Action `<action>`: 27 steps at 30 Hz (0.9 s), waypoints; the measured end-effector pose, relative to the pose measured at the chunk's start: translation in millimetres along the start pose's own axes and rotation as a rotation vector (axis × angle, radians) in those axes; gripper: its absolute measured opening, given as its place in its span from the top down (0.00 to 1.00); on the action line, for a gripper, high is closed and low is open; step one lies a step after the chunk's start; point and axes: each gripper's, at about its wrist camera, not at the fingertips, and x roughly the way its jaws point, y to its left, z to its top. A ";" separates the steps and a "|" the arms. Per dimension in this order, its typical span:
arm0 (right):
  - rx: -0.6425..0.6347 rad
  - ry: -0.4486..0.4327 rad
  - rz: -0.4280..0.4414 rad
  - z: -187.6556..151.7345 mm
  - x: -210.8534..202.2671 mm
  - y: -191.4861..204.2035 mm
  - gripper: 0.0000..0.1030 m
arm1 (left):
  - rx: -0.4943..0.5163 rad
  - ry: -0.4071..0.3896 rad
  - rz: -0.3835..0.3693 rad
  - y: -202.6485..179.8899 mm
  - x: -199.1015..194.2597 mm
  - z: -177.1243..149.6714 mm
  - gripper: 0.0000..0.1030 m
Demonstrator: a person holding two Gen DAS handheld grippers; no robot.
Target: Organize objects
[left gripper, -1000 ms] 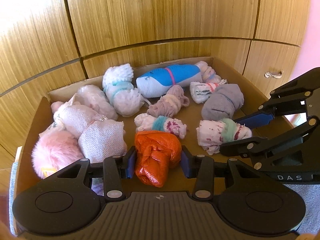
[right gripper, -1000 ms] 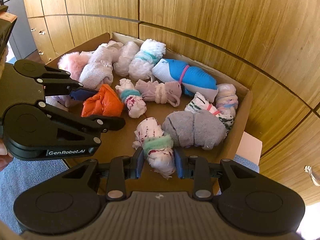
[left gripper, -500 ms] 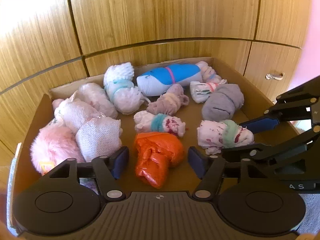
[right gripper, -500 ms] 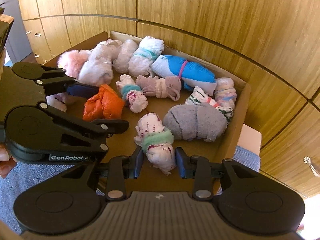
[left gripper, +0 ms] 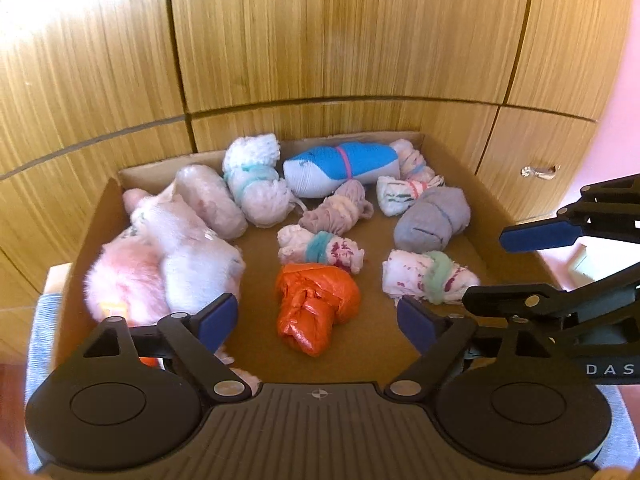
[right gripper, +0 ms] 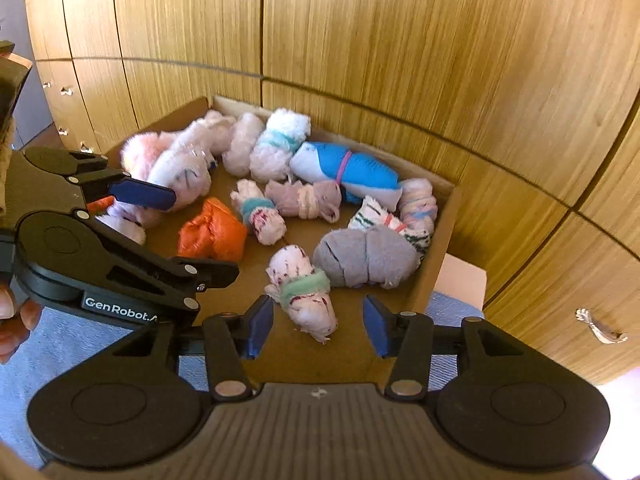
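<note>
Wood cabinets [left gripper: 320, 40] behind cardboard box [left gripper: 500, 216] of bundles — both grippers' fingers spread, gripping nothing: left gripper [left gripper: 318, 320], right gripper [right gripper: 318, 326].

Warm daylight fills both my views, strongest at the far left, where glare washes out the golden wood-grain cabinet panels [left gripper: 100, 40]. My fisheye lenses bow the panel seams into curves and darken the corners. The fluffy pale-pink sock bundles [left gripper: 168, 256] at the left of the brown cardboard box [left gripper: 516, 240] look smeared, probably motion blur, and overexposed. The crinkled orange plastic bundle [left gripper: 314, 304] stays fairly sharp. Soft shadows sit under the rolls. A pink haze tints my left view's right edge.
</note>
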 end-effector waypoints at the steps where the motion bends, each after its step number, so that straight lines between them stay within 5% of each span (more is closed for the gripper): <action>1: 0.002 -0.008 -0.001 0.1 -4.6 1.6 0.54 | 0.001 -0.007 0.012 0.4 -4.9 0.7 0.07; 5: 0.034 -0.046 0.003 -2.7 -24.5 8.2 0.40 | -0.006 -0.044 0.026 4.4 -29.0 1.3 0.01; 20: 0.136 -0.157 -0.030 -22.6 -81.2 47.9 0.17 | 0.002 -0.109 0.077 18.1 -106.4 -23.6 0.01; 24: 0.174 -0.164 -0.030 -30.4 -82.3 62.2 0.13 | -0.056 -0.121 0.069 31.9 -121.8 -38.6 0.01; 27: 0.191 -0.152 -0.032 -35.8 -77.9 73.3 0.11 | -0.105 -0.117 0.132 42.7 -130.4 -47.5 0.00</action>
